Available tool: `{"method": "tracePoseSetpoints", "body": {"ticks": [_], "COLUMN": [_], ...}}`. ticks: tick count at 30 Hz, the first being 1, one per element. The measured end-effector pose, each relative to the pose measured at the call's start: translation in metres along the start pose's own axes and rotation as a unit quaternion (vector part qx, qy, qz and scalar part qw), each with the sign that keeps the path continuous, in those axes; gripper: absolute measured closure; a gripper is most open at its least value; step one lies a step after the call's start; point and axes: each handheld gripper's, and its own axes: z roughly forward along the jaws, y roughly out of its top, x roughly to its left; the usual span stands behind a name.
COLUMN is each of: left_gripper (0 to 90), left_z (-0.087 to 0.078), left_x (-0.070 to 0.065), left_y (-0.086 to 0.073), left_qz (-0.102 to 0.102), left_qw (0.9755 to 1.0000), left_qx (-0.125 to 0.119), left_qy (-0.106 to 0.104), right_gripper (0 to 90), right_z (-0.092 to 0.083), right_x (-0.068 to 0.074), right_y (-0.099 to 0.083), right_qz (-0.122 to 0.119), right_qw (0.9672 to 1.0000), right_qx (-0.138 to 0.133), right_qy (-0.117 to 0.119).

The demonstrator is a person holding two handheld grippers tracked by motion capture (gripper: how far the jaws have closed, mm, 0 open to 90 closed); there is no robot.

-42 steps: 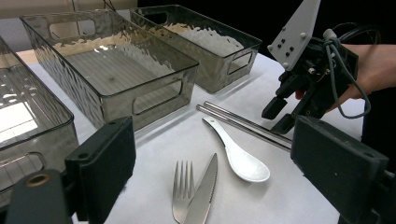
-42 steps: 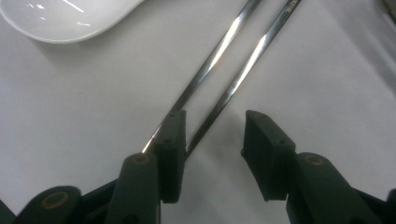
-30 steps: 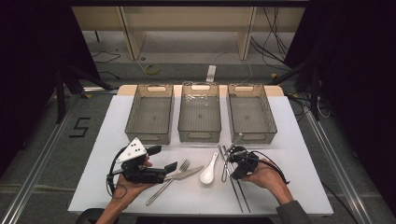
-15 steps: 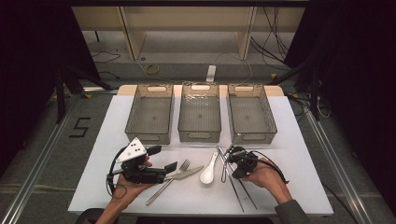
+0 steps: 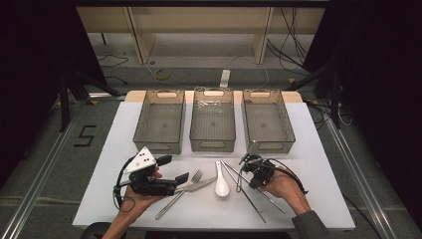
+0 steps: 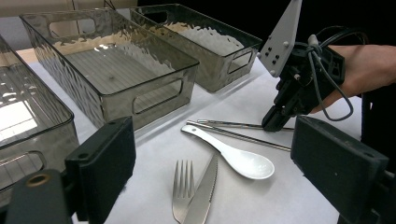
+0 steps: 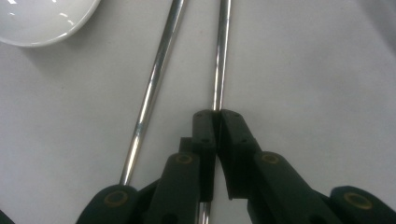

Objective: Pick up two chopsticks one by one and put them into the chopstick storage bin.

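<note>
The right hand-held gripper (image 7: 216, 114), whose jaws have just been closing, pinches one metal chopstick (image 7: 221, 51) lying on the worktop (image 5: 308, 149) beside the white spoon (image 5: 221, 186); grasp made, next comes a level lift toward a bin (image 5: 267, 122).

Chopstick (image 7: 218, 56) partly hidden between tongs (image 7: 216, 116)

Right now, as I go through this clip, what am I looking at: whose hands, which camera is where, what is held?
A person holds a handheld two-jaw tool in each hand. One camera looks down from above; one rides on each tool. On the white table stand three clear bins, with a fork, knife, white spoon and two metal chopsticks in front. The left gripper is open, holding nothing. The right gripper has just closed on one chopstick.
</note>
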Motion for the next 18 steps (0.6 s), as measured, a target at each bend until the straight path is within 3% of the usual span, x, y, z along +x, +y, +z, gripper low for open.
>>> {"method": "tracePoseSetpoints", "body": {"ticks": [5,11,18], "left_gripper": [13.4,13.4,13.4], "left_z": [0.0,0.0,0.001], "left_x": [0.0,0.0,0.0], "left_y": [0.0,0.0,0.0], "left_qz": [-0.001,-0.001,0.003], "left_qw": [1.0,1.0,1.0], "left_qx": [0.001,0.002,0.006], "left_qy": [-0.001,-0.002,-0.002], "right_gripper": [86.3,86.6,86.7], "right_z": [0.0,-0.002,-0.015], "right_x": [0.001,0.001,-0.002], "right_y": [0.001,-0.001,-0.005], "right_qz": [-0.005,-0.035,-0.045], "right_qw": [1.0,0.9992,0.9985], "right_qx": [0.002,-0.004,-0.027], "right_qy": [-0.003,-0.017,-0.019]}}
